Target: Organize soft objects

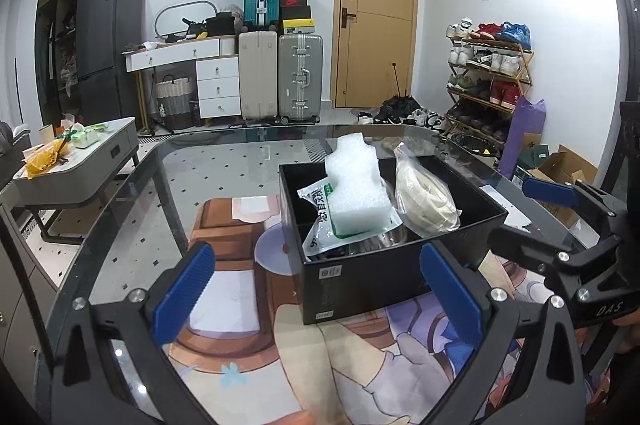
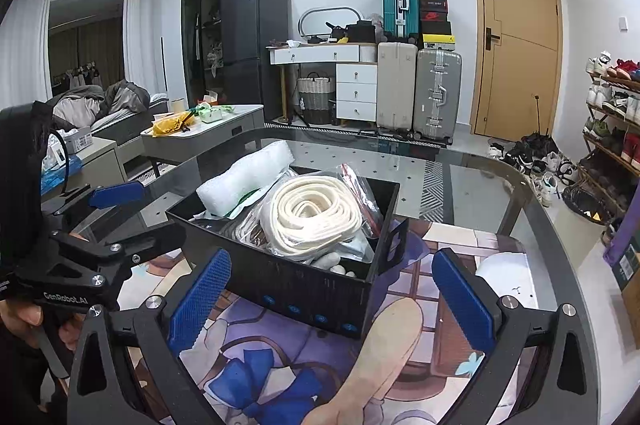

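Note:
A black open box [image 1: 360, 281] [image 2: 304, 285] stands on a printed mat on the glass table. Inside lie a white foam block [image 1: 354, 185] [image 2: 240, 181], a green-and-white plastic packet [image 1: 320, 209], and a clear bag holding a coiled cream strap [image 1: 424, 201] [image 2: 308, 217]. My left gripper [image 1: 320, 289] is open and empty, just in front of the box's near wall. My right gripper [image 2: 332, 297] is open and empty, its fingers either side of the box's near corner. Each gripper shows in the other's view, the right one [image 1: 560, 225] and the left one [image 2: 120, 221].
The glass table [image 1: 224, 161] has a curved edge. A printed mat [image 2: 280, 365] covers its near part. A low side table [image 1: 80, 161] with clutter stands at the left. Suitcases [image 1: 280, 73], a door and a shoe rack [image 1: 492, 81] stand farther back.

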A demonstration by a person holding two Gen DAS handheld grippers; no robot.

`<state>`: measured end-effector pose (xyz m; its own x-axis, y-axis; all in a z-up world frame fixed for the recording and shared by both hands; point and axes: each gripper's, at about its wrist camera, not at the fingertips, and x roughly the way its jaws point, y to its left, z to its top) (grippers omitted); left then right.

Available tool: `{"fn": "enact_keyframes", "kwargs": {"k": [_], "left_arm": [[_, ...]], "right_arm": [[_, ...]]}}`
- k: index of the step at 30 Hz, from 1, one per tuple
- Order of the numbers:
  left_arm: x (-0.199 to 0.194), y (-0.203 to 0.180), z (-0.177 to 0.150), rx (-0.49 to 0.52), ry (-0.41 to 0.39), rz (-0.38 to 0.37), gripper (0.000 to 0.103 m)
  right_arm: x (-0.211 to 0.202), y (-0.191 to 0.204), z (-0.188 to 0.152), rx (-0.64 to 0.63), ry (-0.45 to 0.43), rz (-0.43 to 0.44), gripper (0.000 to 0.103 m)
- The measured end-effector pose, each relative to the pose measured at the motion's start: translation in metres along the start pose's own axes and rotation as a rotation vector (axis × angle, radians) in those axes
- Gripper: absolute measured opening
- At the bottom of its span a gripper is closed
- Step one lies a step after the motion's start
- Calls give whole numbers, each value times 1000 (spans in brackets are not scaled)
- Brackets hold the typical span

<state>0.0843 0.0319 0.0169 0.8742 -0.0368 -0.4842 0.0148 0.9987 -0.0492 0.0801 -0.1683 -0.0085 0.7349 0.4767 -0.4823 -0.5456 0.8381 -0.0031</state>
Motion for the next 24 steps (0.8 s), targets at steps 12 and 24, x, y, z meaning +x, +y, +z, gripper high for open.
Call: {"fn": "enact_keyframes", "kwargs": {"k": [12, 24], "left_arm": [[3, -4, 1, 7, 12, 11, 103], [0, -1, 0, -14, 5, 2, 103]], "right_arm": [[-5, 6, -10, -6, -49, -37, 102], [-10, 9, -10, -17, -73, -44, 102]]}}
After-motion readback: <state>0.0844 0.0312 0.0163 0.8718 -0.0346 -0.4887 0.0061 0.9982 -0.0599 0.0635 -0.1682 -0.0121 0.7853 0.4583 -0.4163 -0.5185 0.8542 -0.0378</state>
